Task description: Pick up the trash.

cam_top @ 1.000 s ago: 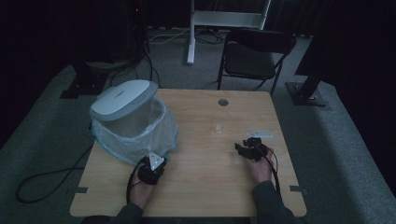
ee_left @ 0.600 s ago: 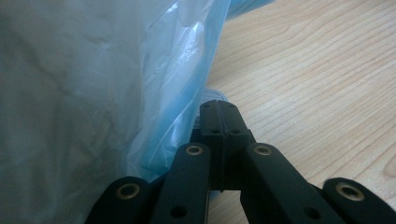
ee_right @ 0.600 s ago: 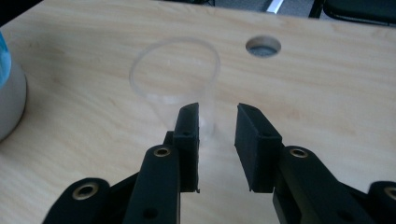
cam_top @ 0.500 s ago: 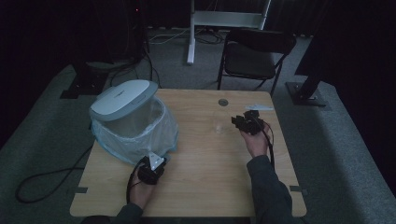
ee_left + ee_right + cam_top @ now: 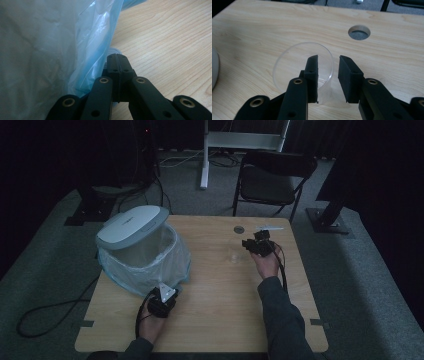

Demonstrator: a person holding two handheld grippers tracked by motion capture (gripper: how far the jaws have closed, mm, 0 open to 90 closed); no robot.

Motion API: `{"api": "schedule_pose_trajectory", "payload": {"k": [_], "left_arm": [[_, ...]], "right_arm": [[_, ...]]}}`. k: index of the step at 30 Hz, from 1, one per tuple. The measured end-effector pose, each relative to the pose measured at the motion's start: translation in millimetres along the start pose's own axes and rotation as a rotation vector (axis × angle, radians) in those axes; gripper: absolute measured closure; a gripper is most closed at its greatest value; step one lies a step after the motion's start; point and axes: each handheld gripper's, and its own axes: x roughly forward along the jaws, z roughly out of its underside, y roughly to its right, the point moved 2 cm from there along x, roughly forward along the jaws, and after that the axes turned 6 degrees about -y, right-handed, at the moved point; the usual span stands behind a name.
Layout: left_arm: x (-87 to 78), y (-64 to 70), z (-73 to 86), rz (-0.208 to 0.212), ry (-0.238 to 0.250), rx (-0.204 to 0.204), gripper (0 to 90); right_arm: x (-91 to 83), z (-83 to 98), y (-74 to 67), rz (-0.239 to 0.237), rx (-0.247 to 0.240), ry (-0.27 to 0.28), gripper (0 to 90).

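Note:
A clear plastic cup (image 5: 234,253) (image 5: 294,62) stands upright on the wooden table (image 5: 215,315). My right gripper (image 5: 254,244) (image 5: 328,75) hovers just to its right. Its jaws have narrowed within the last second and stand open. In the right gripper view the cup's right wall lies in the gap, and neither pad presses on it. A bin with a white lid (image 5: 132,227) and a blue bag (image 5: 175,265) (image 5: 95,42) stands at the left. My left gripper (image 5: 162,299) (image 5: 117,57) rests at the bag's foot with its jaws shut, and the plastic lies against its left side.
A round cable hole (image 5: 239,229) (image 5: 359,32) lies in the table beyond the cup, and a thin white strip (image 5: 269,227) lies near the far right edge. A black folding chair (image 5: 272,182) stands behind the table. Cables trail on the floor at the left.
My right hand has moved away from the near right of the table toward the far side and come up beside the cup. The left hand has stayed in place.

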Motion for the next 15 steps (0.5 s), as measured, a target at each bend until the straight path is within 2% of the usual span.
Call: {"api": "schedule_pose_trajectory", "payload": {"k": [4, 11, 15], "left_arm": [[0.2, 0.2, 0.0, 0.000, 0.003, -0.004, 90.0], [0.1, 0.5, 0.0, 0.000, 0.002, -0.008, 90.0], [0.1, 0.3, -0.1, -0.001, 0.002, -0.004, 90.0]], "right_arm": [[4.5, 3.2, 0.7, -0.004, -0.008, -0.033, 68.8], [-0.4, 24.4, -0.5, -0.020, -0.026, -0.079, 72.4], [-5.6, 37.0, 0.4, -0.020, -0.057, -0.099, 84.8]]}}
